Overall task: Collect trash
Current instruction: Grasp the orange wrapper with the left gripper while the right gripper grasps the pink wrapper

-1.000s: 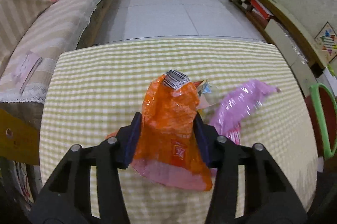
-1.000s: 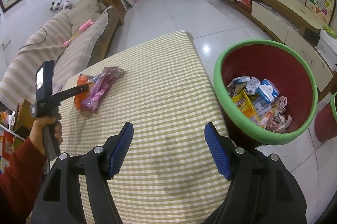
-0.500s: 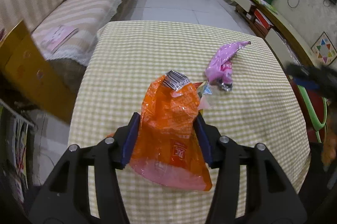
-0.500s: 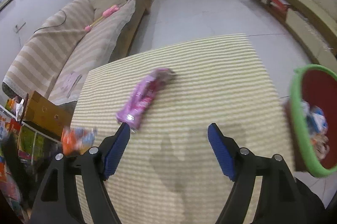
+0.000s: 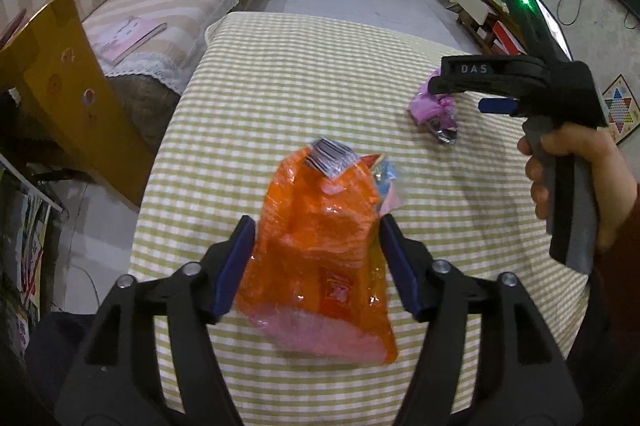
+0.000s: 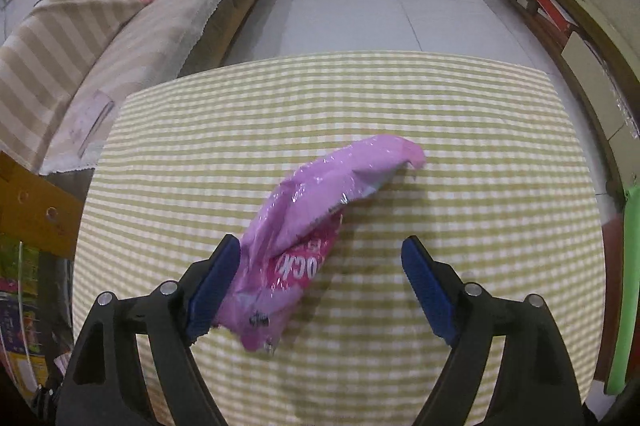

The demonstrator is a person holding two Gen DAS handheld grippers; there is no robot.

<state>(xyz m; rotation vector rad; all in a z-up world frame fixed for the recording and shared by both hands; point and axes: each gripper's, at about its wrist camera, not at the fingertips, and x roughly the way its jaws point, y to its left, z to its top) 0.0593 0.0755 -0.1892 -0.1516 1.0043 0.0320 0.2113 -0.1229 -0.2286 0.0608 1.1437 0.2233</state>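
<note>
My left gripper (image 5: 316,262) is shut on an orange snack wrapper (image 5: 320,250) and holds it above the checked tablecloth (image 5: 300,85). A small blue and pink scrap (image 5: 384,177) sticks out beside the wrapper. A pink snack wrapper (image 6: 308,226) lies on the cloth. My right gripper (image 6: 320,282) is open around its near end, the left finger (image 6: 216,278) touching it. In the left wrist view the right gripper (image 5: 472,85) hangs over the pink wrapper (image 5: 434,109).
A striped sofa (image 6: 100,37) stands to the left of the table. A yellow wooden cabinet (image 5: 60,65) is at the table's left edge. The green rim of a bin (image 6: 628,286) shows at the right. A low TV bench (image 6: 580,17) runs along the right wall.
My right gripper has swung from the bin to the pink wrapper and now straddles it. My left gripper has lifted the orange wrapper back and away from the pink one.
</note>
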